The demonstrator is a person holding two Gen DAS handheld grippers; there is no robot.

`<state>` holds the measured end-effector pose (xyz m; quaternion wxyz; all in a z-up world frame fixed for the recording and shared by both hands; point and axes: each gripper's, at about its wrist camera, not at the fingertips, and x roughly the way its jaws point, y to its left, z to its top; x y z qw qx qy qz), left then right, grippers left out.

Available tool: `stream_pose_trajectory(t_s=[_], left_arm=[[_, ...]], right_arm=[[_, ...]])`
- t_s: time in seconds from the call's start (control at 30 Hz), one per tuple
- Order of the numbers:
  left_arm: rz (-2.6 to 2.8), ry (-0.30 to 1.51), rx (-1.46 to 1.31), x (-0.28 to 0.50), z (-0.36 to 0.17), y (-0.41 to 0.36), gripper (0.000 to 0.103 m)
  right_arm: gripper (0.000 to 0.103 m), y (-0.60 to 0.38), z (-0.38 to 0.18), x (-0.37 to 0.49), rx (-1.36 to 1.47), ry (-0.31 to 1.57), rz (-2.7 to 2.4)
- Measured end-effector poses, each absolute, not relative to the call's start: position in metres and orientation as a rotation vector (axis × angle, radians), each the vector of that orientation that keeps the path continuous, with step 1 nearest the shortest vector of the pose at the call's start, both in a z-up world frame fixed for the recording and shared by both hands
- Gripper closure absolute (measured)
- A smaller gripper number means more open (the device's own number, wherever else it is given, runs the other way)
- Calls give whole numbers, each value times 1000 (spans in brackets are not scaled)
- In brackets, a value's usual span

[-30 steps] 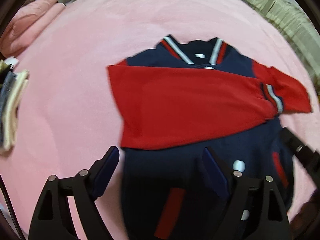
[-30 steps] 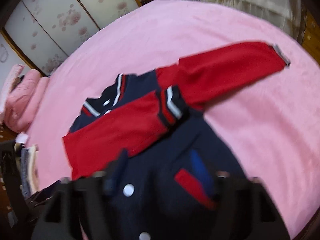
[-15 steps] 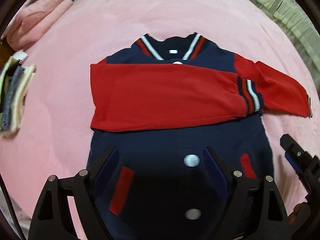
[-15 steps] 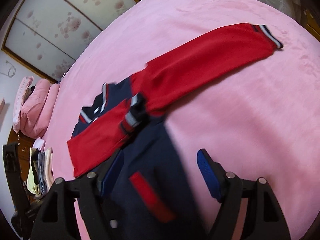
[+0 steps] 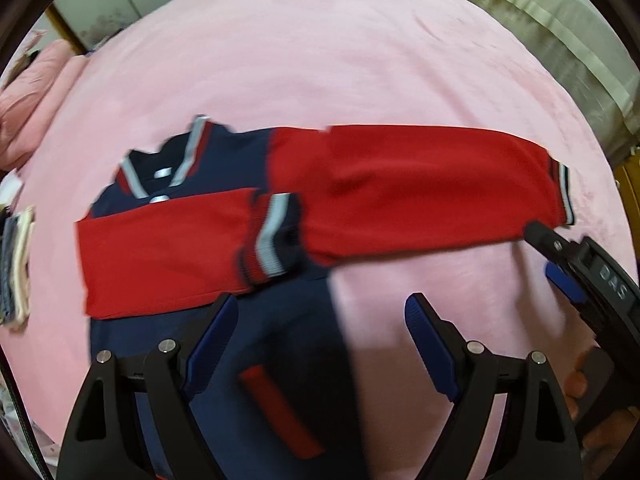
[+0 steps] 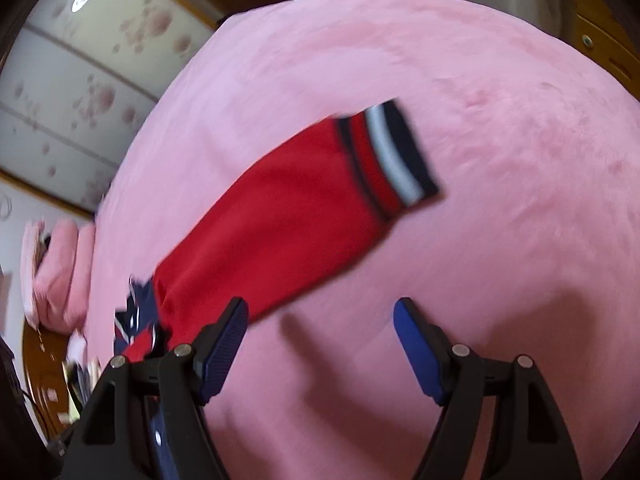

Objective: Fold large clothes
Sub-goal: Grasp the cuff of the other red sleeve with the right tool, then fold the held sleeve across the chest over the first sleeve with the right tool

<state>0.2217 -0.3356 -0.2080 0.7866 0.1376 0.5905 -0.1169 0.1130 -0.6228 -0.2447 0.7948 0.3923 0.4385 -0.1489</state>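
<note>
A navy jacket (image 5: 256, 344) with red sleeves lies flat on the pink bed (image 5: 320, 60). One red sleeve (image 5: 160, 252) is folded across the chest, its striped cuff (image 5: 274, 236) near the middle. The other red sleeve (image 5: 420, 188) stretches out to the right, its striped cuff (image 6: 388, 156) at the far end. My left gripper (image 5: 320, 340) is open and empty above the jacket's right edge. My right gripper (image 6: 320, 340) is open and empty over the bed, just short of the outstretched sleeve (image 6: 280, 216); it also shows in the left wrist view (image 5: 576, 276).
Pink pillows (image 5: 28, 92) lie at the bed's far left. A stack of folded clothes (image 5: 16, 264) sits at the left edge. A floral wardrobe (image 6: 80, 80) stands behind, curtains (image 5: 560, 28) at the right.
Both grippers have swung to the right. The view has shifted from the jacket's body to the outstretched right sleeve, and the right gripper has come close to that sleeve's cuff.
</note>
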Motion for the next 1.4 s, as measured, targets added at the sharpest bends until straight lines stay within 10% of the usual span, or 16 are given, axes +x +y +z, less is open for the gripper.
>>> stream_pose_trajectory(t_s=[0.2,0.4,1.4], left_arm=[[-273,1339,261,229,-224,-352,19],[-253,1332,233,235,-224,-338,19],[-183,1145,4,265,-164,-85,19]], right_arm=[[31,-655,-254,120,930,813,-368],[90,-665,-258,130,957,771,-362],[91,-450,-115,183,580,577,-260]])
